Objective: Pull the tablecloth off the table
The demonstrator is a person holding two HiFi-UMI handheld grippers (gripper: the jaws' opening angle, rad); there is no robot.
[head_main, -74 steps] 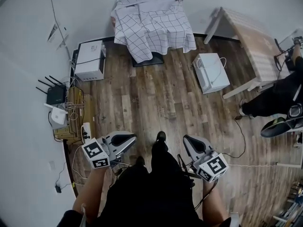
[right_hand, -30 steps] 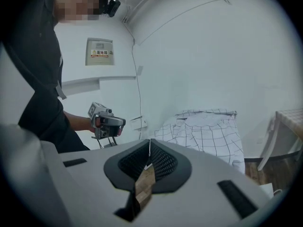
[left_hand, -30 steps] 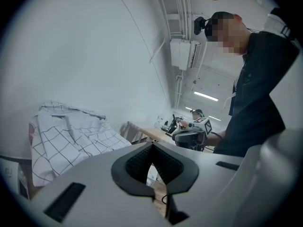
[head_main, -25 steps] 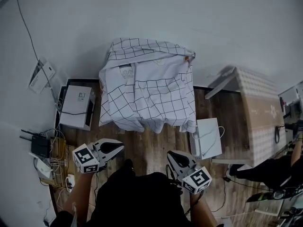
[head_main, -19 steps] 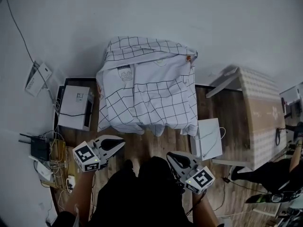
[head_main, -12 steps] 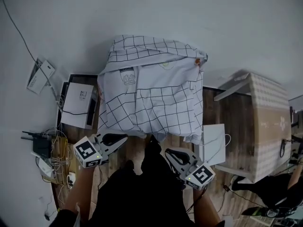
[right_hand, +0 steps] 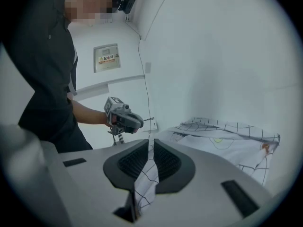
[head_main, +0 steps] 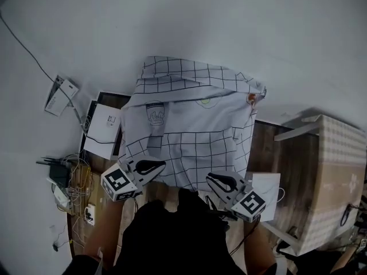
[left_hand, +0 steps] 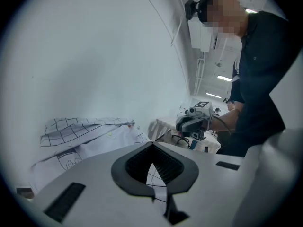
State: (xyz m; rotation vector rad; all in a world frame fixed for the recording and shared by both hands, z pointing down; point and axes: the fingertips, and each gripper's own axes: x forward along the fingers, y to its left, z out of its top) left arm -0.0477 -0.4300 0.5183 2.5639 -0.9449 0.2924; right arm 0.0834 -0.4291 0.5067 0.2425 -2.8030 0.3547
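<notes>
White checked tablecloth (head_main: 195,136) — we pinch its near edge in our left hand-held gripper (head_main: 158,165) and our right hand-held gripper (head_main: 213,179).

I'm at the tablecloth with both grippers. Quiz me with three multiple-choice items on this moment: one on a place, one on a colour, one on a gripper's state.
1. In the head view, the labelled white box lies:
A. left of the tablecloth
B. on top of it
C. right of it

2. The tablecloth is:
A. plain blue
B. white with a black grid
C. red striped

3. The right gripper is:
A. open and empty
B. shut on a cable
C. shut on the tablecloth

Answers:
1 A: the box sits by the cloth's left edge.
2 B: black lines cross white fabric.
3 C: the right gripper view shows checked cloth pinched between closed jaws.
</notes>
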